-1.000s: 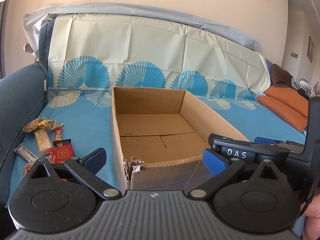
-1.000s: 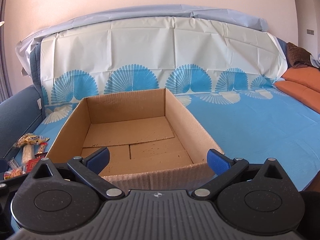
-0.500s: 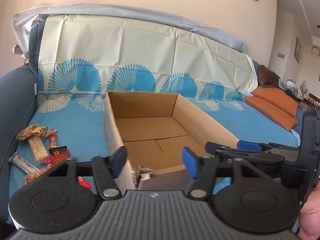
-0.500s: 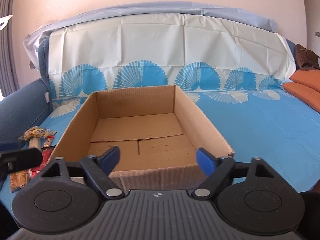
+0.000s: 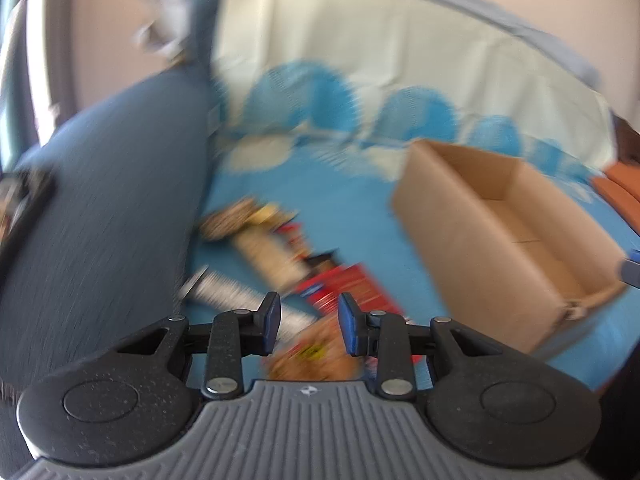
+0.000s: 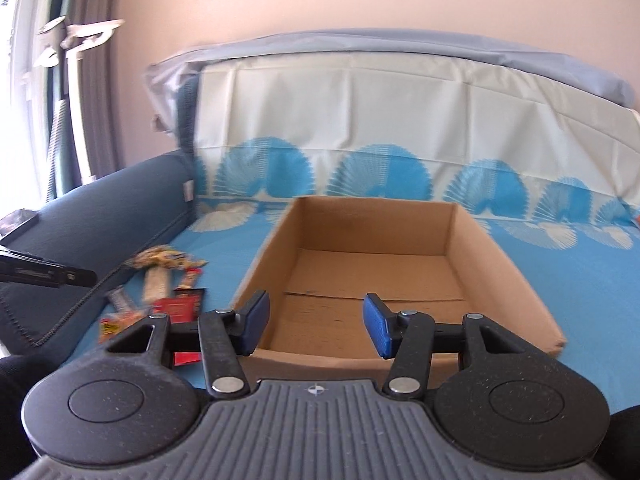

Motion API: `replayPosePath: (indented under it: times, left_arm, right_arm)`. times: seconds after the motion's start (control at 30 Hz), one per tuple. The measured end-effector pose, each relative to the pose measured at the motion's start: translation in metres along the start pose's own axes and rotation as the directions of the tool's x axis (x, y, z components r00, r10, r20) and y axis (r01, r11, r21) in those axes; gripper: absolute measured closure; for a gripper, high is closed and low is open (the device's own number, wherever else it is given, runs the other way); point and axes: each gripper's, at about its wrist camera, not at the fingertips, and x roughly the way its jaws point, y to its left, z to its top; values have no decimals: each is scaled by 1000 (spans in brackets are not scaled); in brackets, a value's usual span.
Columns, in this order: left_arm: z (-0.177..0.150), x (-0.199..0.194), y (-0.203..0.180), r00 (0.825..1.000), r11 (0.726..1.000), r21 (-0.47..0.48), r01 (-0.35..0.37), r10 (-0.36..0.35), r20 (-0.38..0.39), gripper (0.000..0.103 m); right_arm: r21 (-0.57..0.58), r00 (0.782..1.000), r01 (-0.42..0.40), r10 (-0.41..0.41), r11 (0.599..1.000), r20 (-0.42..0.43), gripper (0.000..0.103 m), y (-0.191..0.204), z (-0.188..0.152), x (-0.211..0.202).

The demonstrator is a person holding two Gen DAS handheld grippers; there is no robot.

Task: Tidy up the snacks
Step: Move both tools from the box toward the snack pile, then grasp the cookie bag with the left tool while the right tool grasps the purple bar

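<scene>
An empty cardboard box [image 6: 472,236] stands on the blue sofa cover; it also shows at the right of the blurred left wrist view [image 5: 452,220]. Several snack packets lie left of it: a red packet [image 5: 352,288], a pale long bar [image 5: 268,256], a silver bar [image 5: 228,292] and an orange bag [image 5: 316,356]. They also show in the right wrist view [image 6: 160,284]. My left gripper [image 5: 309,324] is open and empty, low over the snacks. My right gripper [image 6: 316,324] is open and empty before the box's near wall.
The dark blue sofa arm [image 5: 108,208] rises left of the snacks. The sofa back [image 6: 360,120] is draped in a white and blue cover. Orange cushions [image 5: 620,196] lie at the far right. A dark device [image 6: 44,274] shows at the left edge.
My left gripper has swung left from the box toward the snack pile, and its jaws have narrowed. My right gripper's jaws have also narrowed, and its view has turned slightly left.
</scene>
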Motion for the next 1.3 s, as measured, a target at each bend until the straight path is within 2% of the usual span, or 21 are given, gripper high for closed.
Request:
replayPosePath:
  times: [0.03, 0.07, 0.13, 0.27, 0.37, 0.47, 0.53, 0.6, 0.67, 0.7, 0.73, 0.83, 0.87, 0.93, 1.1, 1.2, 1.27, 1.3]
  left_arm:
    - [-4, 6, 11, 999, 998, -68, -10, 7, -48, 68]
    - [-5, 7, 21, 998, 992, -126, -7, -1, -63, 68]
    - [-5, 5, 30, 998, 984, -178, -10, -2, -62, 68]
    - [-4, 12, 29, 993, 987, -162, 18, -36, -110, 68]
    - [-7, 15, 28, 989, 989, -143, 41, -60, -132, 66]
    - [-6, 25, 24, 984, 987, -159, 34, -60, -165, 66]
    - [-6, 31, 24, 979, 985, -170, 32, -65, -191, 64]
    - [-6, 34, 24, 974, 984, -174, 33, -71, -216, 62]
    - [-5, 40, 24, 966, 981, -184, 56, -100, -239, 55]
    - [-5, 42, 24, 962, 981, -186, 60, -107, -253, 46]
    - [-3, 48, 23, 955, 980, -189, 60, -111, -273, 39]
    - [2, 66, 17, 938, 979, -187, 76, -134, -320, 31]
    - [3, 71, 15, 934, 978, -188, 86, -145, -326, 30]
    - [4, 77, 13, 931, 976, -199, 88, -152, -332, 30]
    - [4, 85, 1, 935, 979, -180, 96, -151, -322, 30]
    - [5, 86, -9, 939, 987, -129, 91, -129, -320, 31]
    - [5, 85, -10, 940, 989, -114, 99, -131, -315, 40]
    - [5, 83, -9, 941, 987, -116, 107, -139, -310, 48]
  right_arm:
    - [-8, 1000, -22, 22, 1000, -4, 49, 6, 1, 1]
    - [-15, 998, -57, 57, 998, -2, 49, 15, 3, 2]
    - [-21, 991, -130, 130, 991, -25, 48, 31, 7, 9]
    - [-37, 944, -321, 316, 946, -98, 45, 71, 18, 29]
    - [-45, 908, -388, 373, 921, -188, 43, 104, 20, 54]
    - [-46, 891, -387, 360, 921, -278, 43, 129, 6, 86]
    - [-36, 882, -364, 332, 931, -334, 43, 138, -7, 105]
    - [17, 863, -322, 301, 947, -405, 43, 138, -21, 127]
    - [110, 833, -287, 304, 952, -462, 43, 130, -29, 145]
    - [135, 824, -277, 307, 951, -476, 43, 128, -32, 151]
    - [141, 822, -266, 301, 954, -484, 43, 125, -37, 157]
    - [126, 818, -246, 275, 961, -505, 43, 124, -48, 166]
    - [131, 813, -247, 279, 960, -511, 42, 124, -51, 168]
    - [99, 823, -249, 265, 963, -503, 42, 126, -52, 165]
    - [40, 832, -255, 240, 966, -501, 45, 130, -53, 160]
    - [26, 836, -253, 232, 967, -498, 64, 129, -53, 158]
    - [22, 836, -255, 232, 967, -497, 77, 127, -53, 156]
    - [22, 835, -258, 235, 966, -498, 80, 127, -53, 155]
